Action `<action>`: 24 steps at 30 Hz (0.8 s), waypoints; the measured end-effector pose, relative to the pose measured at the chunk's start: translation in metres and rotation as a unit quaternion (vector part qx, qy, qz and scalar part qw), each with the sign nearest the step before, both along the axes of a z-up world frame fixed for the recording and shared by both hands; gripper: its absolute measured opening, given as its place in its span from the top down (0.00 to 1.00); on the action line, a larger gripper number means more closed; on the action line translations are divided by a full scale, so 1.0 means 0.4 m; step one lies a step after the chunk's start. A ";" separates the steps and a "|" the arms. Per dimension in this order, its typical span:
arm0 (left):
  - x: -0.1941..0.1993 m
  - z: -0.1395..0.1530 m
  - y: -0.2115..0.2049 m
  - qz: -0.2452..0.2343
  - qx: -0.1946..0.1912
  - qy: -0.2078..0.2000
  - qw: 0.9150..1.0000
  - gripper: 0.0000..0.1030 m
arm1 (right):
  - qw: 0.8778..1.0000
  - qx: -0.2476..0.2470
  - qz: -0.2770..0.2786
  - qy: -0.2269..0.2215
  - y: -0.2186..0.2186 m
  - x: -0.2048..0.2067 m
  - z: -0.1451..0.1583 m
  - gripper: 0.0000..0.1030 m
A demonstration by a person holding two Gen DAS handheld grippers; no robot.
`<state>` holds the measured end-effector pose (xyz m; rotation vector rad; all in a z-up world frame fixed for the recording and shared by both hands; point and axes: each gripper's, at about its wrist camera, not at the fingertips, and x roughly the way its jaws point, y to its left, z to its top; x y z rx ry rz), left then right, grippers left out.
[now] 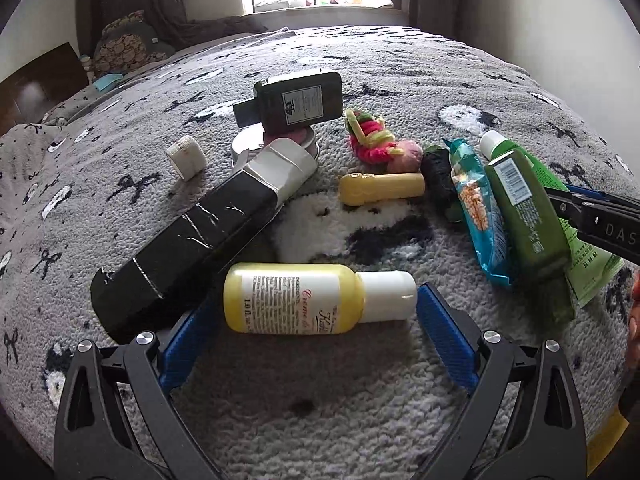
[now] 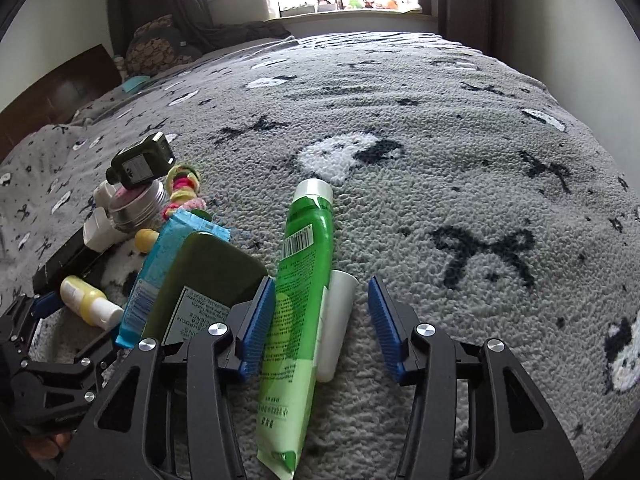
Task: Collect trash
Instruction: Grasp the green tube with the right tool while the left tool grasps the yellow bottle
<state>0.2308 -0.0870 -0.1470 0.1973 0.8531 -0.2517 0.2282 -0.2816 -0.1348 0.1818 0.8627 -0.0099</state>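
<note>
A small yellow bottle with a white cap (image 1: 312, 300) lies on its side on the grey blanket (image 1: 360, 72), between the open fingers of my left gripper (image 1: 312, 320). My right gripper (image 2: 322, 320) is open around a light green tube (image 2: 296, 292) and a white tube (image 2: 336, 320) beside it. The green tube also shows in the left wrist view (image 1: 552, 208), with the right gripper's fingers (image 1: 592, 216) at it. A dark green bottle (image 2: 204, 280) lies just left of the right gripper.
A long black box (image 1: 192, 236), a teal wrapper (image 1: 480, 216), a yellow tube (image 1: 380, 188), a dark bottle on a round tin (image 1: 300, 100), a white cap (image 1: 186, 156) and pink-green hair ties (image 1: 372, 140) lie around. Pillows (image 1: 124, 44) are at the far left.
</note>
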 end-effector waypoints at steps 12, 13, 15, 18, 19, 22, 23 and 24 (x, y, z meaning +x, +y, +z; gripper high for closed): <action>-0.008 0.003 0.009 -0.006 -0.013 -0.001 1.000 0.22 | 0.999 -0.036 0.016 -0.007 0.026 0.007 -0.001 0.74; -0.018 0.006 0.009 -0.008 -0.014 -0.001 1.000 0.22 | 0.999 -0.040 0.012 -0.011 0.022 -0.004 0.006 0.74; -0.038 0.015 0.011 -0.011 -0.013 -0.005 1.000 0.22 | 0.999 -0.041 0.001 -0.019 0.008 -0.026 0.022 0.74; -0.069 0.041 0.014 -0.012 -0.017 -0.018 1.000 0.22 | 0.999 -0.041 -0.010 -0.028 -0.011 -0.057 0.049 0.74; -0.080 0.053 0.016 -0.010 -0.020 -0.024 0.999 0.22 | 0.999 -0.042 -0.011 -0.030 -0.012 -0.066 0.057 0.74; -0.113 0.087 0.021 -0.009 -0.027 -0.038 0.999 0.22 | 0.998 -0.044 -0.011 -0.041 -0.011 -0.103 0.086 0.74; -0.124 0.097 0.023 -0.010 -0.029 -0.042 0.999 0.22 | 0.998 -0.045 -0.011 -0.045 -0.011 -0.113 0.096 0.74; -0.136 0.107 0.026 -0.010 -0.030 -0.046 0.998 0.22 | 0.998 -0.044 -0.012 -0.050 -0.010 -0.126 0.107 0.74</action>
